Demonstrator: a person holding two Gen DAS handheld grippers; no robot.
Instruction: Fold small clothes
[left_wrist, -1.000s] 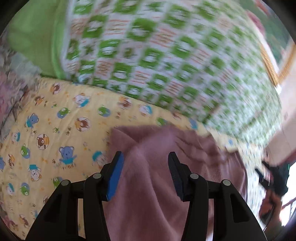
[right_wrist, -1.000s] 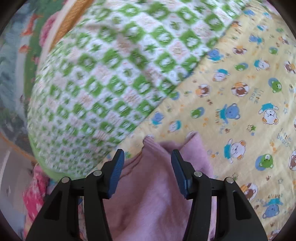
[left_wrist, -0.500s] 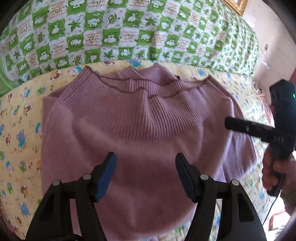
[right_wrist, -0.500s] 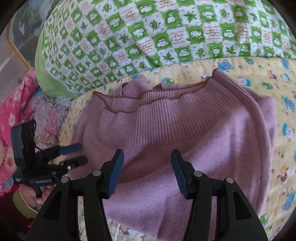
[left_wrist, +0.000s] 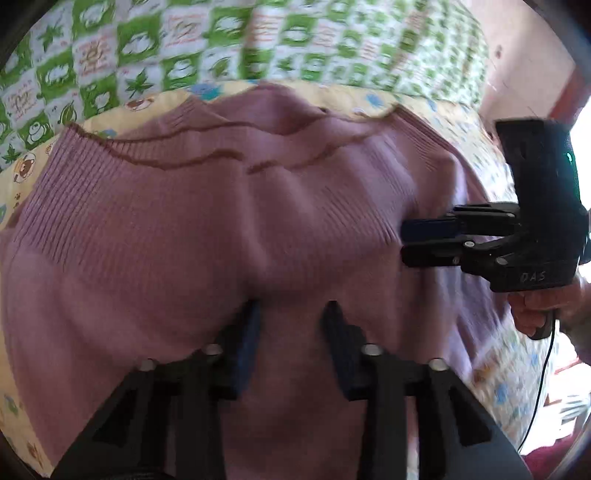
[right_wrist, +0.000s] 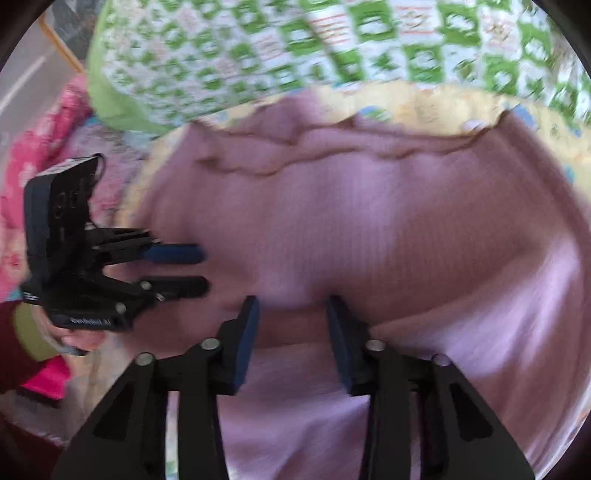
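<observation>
A mauve knitted sweater (left_wrist: 221, 229) lies spread on the yellow cartoon-print sheet (left_wrist: 22, 173), its ribbed hem with a brown edge at the far side. It also fills the right wrist view (right_wrist: 388, 229). My left gripper (left_wrist: 291, 314) is open, low over the sweater's near part, with fabric between its fingers. My right gripper (right_wrist: 291, 310) is open too, over a fold near the sweater's middle. Each gripper shows in the other's view: the right gripper (left_wrist: 410, 238) at the sweater's right side, the left gripper (right_wrist: 199, 269) at its left side.
A green-and-white checked quilt (left_wrist: 221, 40) is bunched along the far side of the sheet. Pink floral bedding (right_wrist: 40, 147) lies to the left in the right wrist view. A wall (left_wrist: 528, 66) stands at the far right.
Both grippers have dropped closer to the sweater and toward each other, and their jaws have narrowed somewhat. The sweater now fills both views.
</observation>
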